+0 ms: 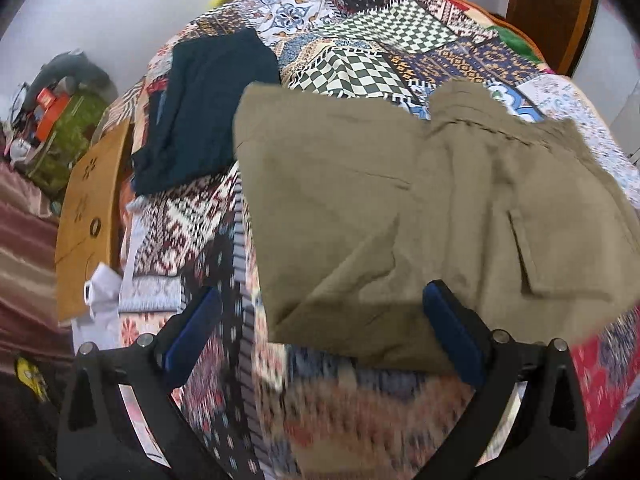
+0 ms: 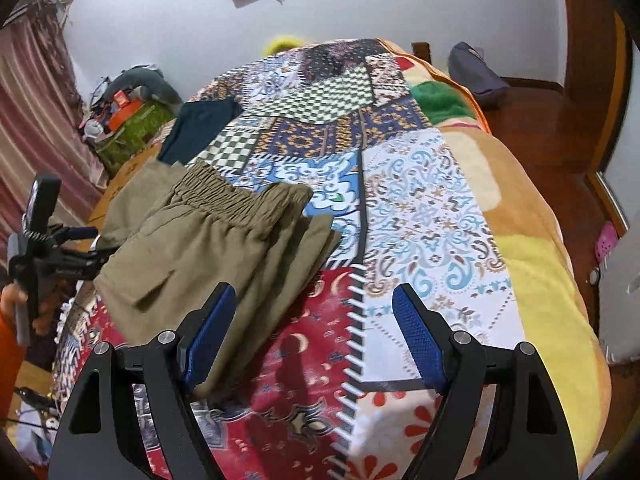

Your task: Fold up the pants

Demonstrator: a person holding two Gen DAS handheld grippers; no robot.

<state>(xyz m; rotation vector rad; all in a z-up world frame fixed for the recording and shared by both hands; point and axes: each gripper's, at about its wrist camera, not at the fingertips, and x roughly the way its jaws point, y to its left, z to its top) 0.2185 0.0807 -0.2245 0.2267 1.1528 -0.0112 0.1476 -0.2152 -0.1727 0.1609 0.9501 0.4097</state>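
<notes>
Folded olive pants (image 1: pixel 400 208) on patchwork quilt (image 1: pixel 360 52), dark garment (image 1: pixel 208 108) beside.

the left gripper (image 1: pixel 320 332) is built from matte black moulded arms with triangular recesses, and round silver screw heads are set at the pivots. its two fingers are faced with dark blue textured pads (image 1: pixel 454 332). the right gripper (image 2: pixel 316 334) is made the same way, with knurled blue pads (image 2: pixel 418 340) and silver screws. in the right wrist view, the person's hand (image 2: pixel 14 304) and an orange sleeve are seen.
</notes>
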